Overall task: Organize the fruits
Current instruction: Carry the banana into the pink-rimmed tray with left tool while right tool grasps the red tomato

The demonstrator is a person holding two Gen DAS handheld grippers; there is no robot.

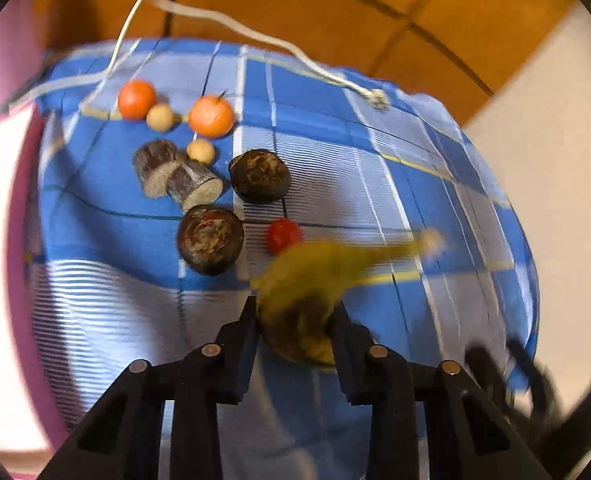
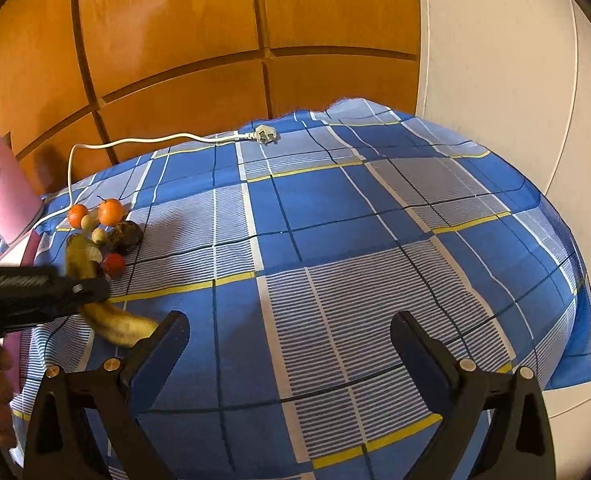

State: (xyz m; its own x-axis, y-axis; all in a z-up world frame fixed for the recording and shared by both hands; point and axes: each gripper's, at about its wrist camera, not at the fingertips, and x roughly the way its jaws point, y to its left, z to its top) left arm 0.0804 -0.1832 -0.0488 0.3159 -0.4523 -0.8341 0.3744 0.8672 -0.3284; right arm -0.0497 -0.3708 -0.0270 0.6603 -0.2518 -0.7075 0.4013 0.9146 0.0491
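Left wrist view has my left gripper (image 1: 295,320) clamped on the fat end of a banana (image 1: 315,276), held over the blue plaid cloth (image 1: 375,168). It's yellow-green with brown patches and pretty blurred; its long axis runs from between my fingers up and off to the right, stem tip pointing right. Just past it on the left sits a small red fruit (image 1: 283,235), then two dark round fruits (image 1: 210,239) (image 1: 259,176) and two short cut log-like pieces (image 1: 175,174) touching each other. Farther back are two small tan balls (image 1: 201,151) and two oranges (image 1: 211,116), all bunched close. A white power cord (image 1: 255,36) with a plug lies along the far edge, in front of an orange wood panel wall (image 1: 335,0). Over in the right wrist view, my right gripper (image 2: 289,334) is spread wide with nothing in it, above bare cloth.
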